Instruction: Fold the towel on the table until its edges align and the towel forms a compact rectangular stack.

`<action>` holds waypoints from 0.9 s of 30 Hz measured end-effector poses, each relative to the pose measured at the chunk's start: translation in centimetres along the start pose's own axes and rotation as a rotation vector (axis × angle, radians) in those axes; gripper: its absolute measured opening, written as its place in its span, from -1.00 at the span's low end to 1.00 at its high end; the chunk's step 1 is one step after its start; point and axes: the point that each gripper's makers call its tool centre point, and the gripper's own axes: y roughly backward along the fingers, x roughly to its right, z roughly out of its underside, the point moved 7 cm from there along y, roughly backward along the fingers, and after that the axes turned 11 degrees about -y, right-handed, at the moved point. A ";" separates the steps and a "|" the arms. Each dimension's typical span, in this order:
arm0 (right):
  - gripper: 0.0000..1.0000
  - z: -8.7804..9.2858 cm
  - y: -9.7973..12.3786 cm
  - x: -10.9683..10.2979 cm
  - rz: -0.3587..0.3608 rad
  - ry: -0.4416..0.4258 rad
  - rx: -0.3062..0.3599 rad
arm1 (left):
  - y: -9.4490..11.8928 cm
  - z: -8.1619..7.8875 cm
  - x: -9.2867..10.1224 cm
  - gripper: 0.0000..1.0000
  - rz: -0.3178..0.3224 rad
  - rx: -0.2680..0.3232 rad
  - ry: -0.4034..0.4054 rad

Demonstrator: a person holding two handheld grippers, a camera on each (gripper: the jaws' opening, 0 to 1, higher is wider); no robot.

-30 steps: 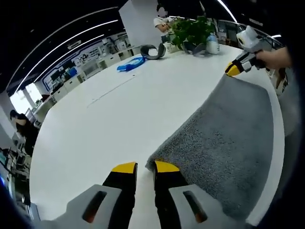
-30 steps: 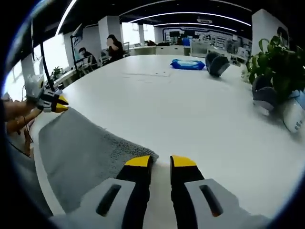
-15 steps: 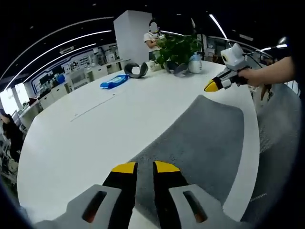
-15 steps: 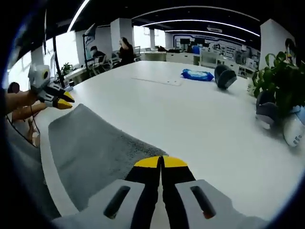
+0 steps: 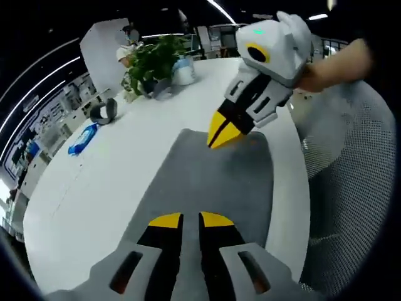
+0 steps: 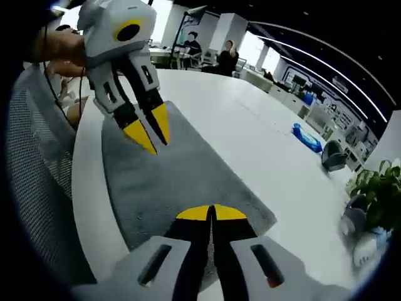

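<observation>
A grey towel (image 5: 213, 182) lies lengthwise along the near edge of the white table (image 5: 106, 163). My left gripper (image 5: 191, 219) is over one short end, its jaws nearly together with grey cloth in the narrow gap. My right gripper (image 5: 213, 144) touches the far short end with its yellow tips together. In the right gripper view my right gripper (image 6: 212, 212) is fully shut low over the towel (image 6: 163, 182), with a corner just to its right. There my left gripper (image 6: 160, 147) points down at the far end, fingers almost meeting.
A potted plant (image 5: 153, 59), a white bottle (image 5: 183, 72), a grey curved object (image 5: 103, 111) and a blue pack (image 5: 81, 139) sit far across the table. A grey mesh chair (image 5: 351, 188) stands at the table's near edge. A hand (image 5: 326, 63) holds the right gripper.
The right jaws closed at the towel's corner half a second ago and stay shut. The left gap has narrowed. Both grippers now stand much closer together and over the towel, which looks narrower.
</observation>
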 end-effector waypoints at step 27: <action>-1.00 2.8 -2.5 -3.2 -0.137 -0.011 -0.161 | -3.1 -1.2 5.7 -0.87 0.131 -0.095 -0.248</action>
